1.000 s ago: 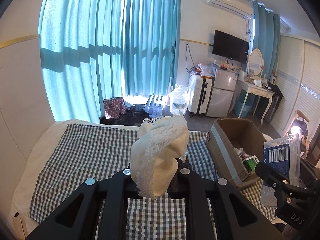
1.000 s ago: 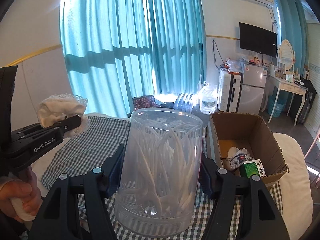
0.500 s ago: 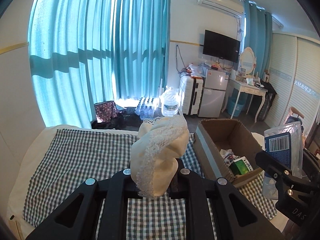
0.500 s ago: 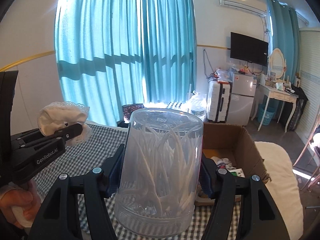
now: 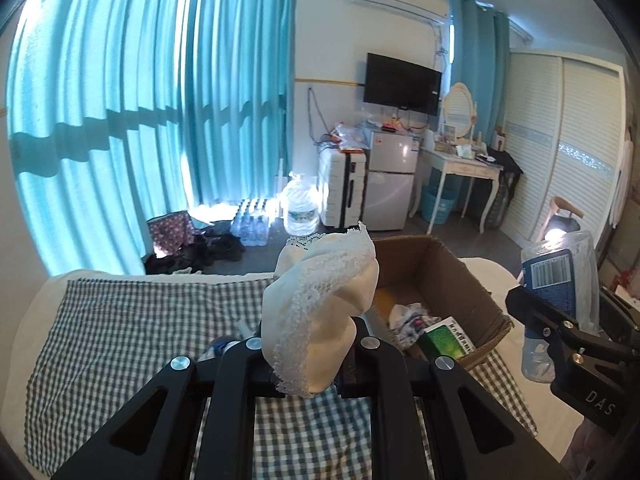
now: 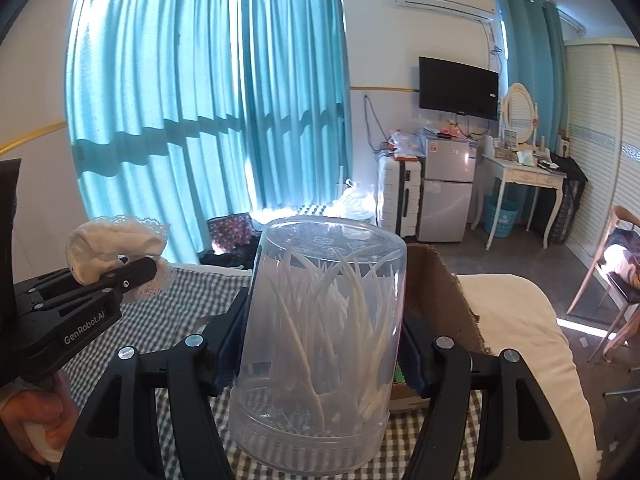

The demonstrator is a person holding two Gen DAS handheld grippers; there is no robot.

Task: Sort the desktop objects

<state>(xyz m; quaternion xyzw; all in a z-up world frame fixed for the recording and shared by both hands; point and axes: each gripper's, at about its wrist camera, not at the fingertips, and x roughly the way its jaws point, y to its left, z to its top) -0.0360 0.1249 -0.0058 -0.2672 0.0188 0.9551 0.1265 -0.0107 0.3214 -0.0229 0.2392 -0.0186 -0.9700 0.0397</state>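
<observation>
My left gripper [image 5: 311,354] is shut on a cream cloth with a lace edge [image 5: 320,304], held up over the checked cover. In the right wrist view the same cloth [image 6: 116,242] sticks out of the left gripper's fingers [image 6: 132,276] at the far left. My right gripper [image 6: 320,346] is shut on a clear plastic jar [image 6: 320,320] packed with thin white sticks. The jar stands upright between the pads. The left wrist view shows that jar [image 5: 560,280] with a blue barcode label at the right edge. An open cardboard box [image 5: 440,280] lies just beyond both loads.
The box holds a green packet [image 5: 444,338] and a crumpled item [image 5: 408,316]; in the right wrist view the jar hides most of the box [image 6: 440,292]. A grey-and-white checked cover [image 5: 120,340] spreads over the surface. A white cushion [image 6: 520,320] lies to the right.
Both grippers have carried their loads to the right, and the cardboard box now sits closer to the middle of each view. Neither grip has changed.
</observation>
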